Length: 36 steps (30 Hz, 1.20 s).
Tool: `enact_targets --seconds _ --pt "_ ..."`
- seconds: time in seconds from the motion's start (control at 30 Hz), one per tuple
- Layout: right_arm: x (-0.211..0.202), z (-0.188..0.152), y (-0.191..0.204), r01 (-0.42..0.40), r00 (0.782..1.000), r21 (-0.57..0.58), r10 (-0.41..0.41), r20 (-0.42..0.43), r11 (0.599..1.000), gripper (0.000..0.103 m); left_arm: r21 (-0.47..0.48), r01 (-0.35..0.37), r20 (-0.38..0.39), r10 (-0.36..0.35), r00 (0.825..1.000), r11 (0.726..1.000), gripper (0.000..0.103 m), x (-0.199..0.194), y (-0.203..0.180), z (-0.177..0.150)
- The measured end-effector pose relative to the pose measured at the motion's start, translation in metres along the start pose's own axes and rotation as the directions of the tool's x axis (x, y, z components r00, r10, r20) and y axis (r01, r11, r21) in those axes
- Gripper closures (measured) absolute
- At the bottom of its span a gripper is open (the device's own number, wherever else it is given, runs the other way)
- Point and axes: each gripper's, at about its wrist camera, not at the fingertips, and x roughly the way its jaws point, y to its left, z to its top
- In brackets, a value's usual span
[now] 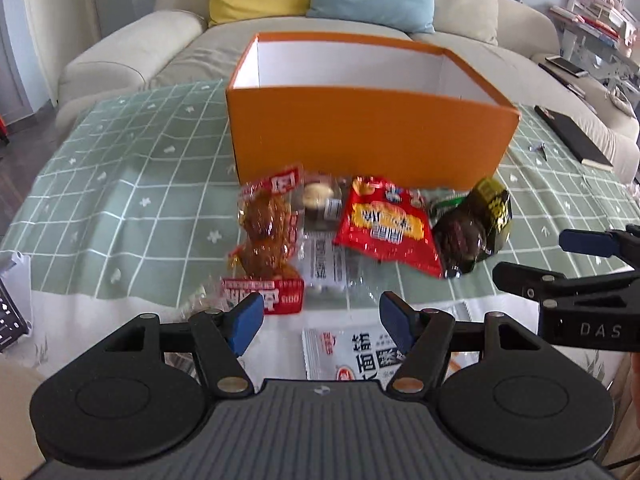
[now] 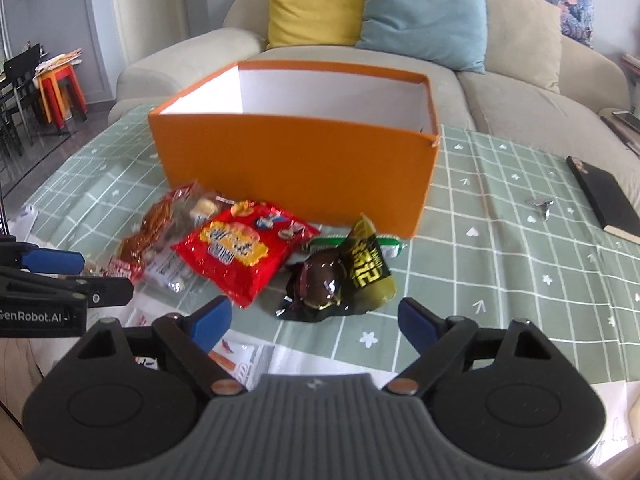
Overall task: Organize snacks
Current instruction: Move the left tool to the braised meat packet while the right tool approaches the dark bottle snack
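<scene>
A: Snacks lie in a row on the green checked tablecloth (image 1: 120, 168) in the left wrist view: a clear packet of brown meat (image 1: 266, 232), a clear pastry packet (image 1: 320, 216), a red snack bag (image 1: 386, 226) and a dark packet with yellow lettering (image 1: 476, 224). They overlap one another, just before the orange box (image 1: 360, 136).

B: And the left gripper (image 1: 322, 322)?

A: Released, jaws wide, nothing between the pads; a white noodle packet (image 1: 352, 354) lies under them. The right gripper (image 1: 588, 256) pokes in from the right edge. A black notebook (image 1: 572, 136) lies well apart on the right, a sofa (image 1: 132, 56) behind.

B: The box?

A: Its white inside shows only bare walls; the floor is hidden by the near wall.

B: The right wrist view?

A: The same row. The red snack bag (image 2: 244, 254) overlaps the meat packet (image 2: 156, 224); the dark packet (image 2: 340, 280) lies nearest the right gripper (image 2: 316, 326), whose jaws stand open on nothing. The left gripper (image 2: 60, 264) enters at the left. The orange box (image 2: 296, 168) stands behind, its visible inner walls bare. The black notebook (image 2: 604, 196) sits far right.
</scene>
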Motion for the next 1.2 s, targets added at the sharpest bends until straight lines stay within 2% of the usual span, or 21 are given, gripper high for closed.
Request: enact_targets --seconds 0.23,0.33,0.5,0.67,0.77,0.93,1.2 --pt "0.013 -0.003 0.007 0.003 1.0 -0.06 -0.004 -0.009 0.998 0.023 -0.036 -0.001 0.045 0.003 0.999 0.999 0.023 0.004 0.009 -0.005" --pt "0.018 -0.001 0.01 0.015 1.0 -0.078 -0.014 0.015 0.997 0.023 -0.074 -0.035 0.088 0.042 0.995 0.997 0.019 0.004 0.017 -0.001" --pt "0.03 0.007 0.006 0.059 0.997 -0.091 -0.054 0.058 0.994 0.023 -0.05 -0.103 0.097 0.108 0.989 0.993 0.018 0.019 0.024 0.015" --pt "0.045 0.012 -0.006 0.073 0.996 -0.052 -0.069 0.062 0.996 0.022 -0.07 -0.047 0.096 0.054 0.994 0.996 0.019 0.039 0.034 0.029" --pt "0.055 0.013 -0.014 0.096 0.994 -0.027 -0.094 0.053 0.995 0.022 -0.057 -0.066 0.084 0.07 0.994 0.996 0.022 0.054 0.034 0.031" --pt "0.072 0.013 -0.023 0.042 0.999 0.026 -0.042 0.013 0.999 0.022 -0.084 -0.053 0.044 0.057 0.997 0.995 0.021 0.069 0.038 0.031" --pt "0.092 0.009 -0.016 0.035 0.999 -0.017 -0.035 -0.003 0.999 0.026 -0.13 -0.046 0.025 0.05 0.998 0.99 0.019 0.083 0.045 0.033"
